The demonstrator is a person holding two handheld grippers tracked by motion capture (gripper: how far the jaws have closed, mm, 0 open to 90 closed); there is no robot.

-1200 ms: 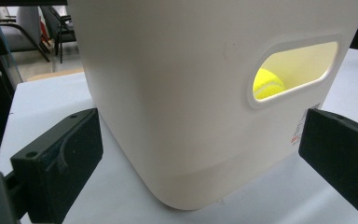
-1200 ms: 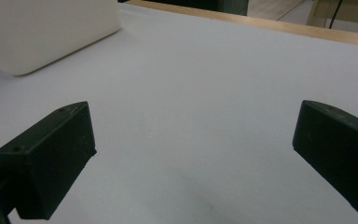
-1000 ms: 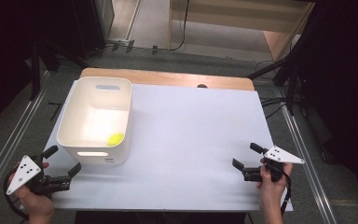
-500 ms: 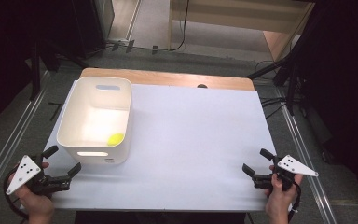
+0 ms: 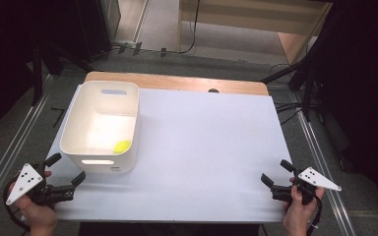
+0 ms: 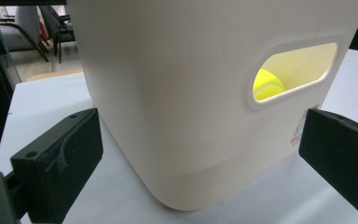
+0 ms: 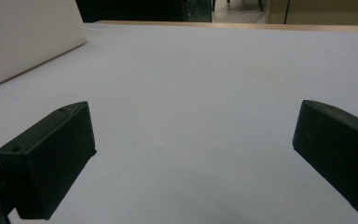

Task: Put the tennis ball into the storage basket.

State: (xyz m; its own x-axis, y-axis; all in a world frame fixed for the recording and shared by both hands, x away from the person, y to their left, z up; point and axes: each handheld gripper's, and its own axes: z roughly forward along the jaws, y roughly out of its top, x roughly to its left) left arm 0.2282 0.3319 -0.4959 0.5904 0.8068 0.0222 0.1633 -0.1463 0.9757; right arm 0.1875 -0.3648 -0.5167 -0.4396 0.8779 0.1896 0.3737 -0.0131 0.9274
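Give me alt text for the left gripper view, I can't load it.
A white plastic bin stands close ahead on the white table, framed by the open left gripper. A yellow ball inside it shows through the bin's handle slot.

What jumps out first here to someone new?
The white bin at the near left of the white table top, with a yellow ball in its near right corner; the ball also glows through the bin's handle slot in the left gripper view. Next, the left gripper and right gripper, both open at the table's near corners.
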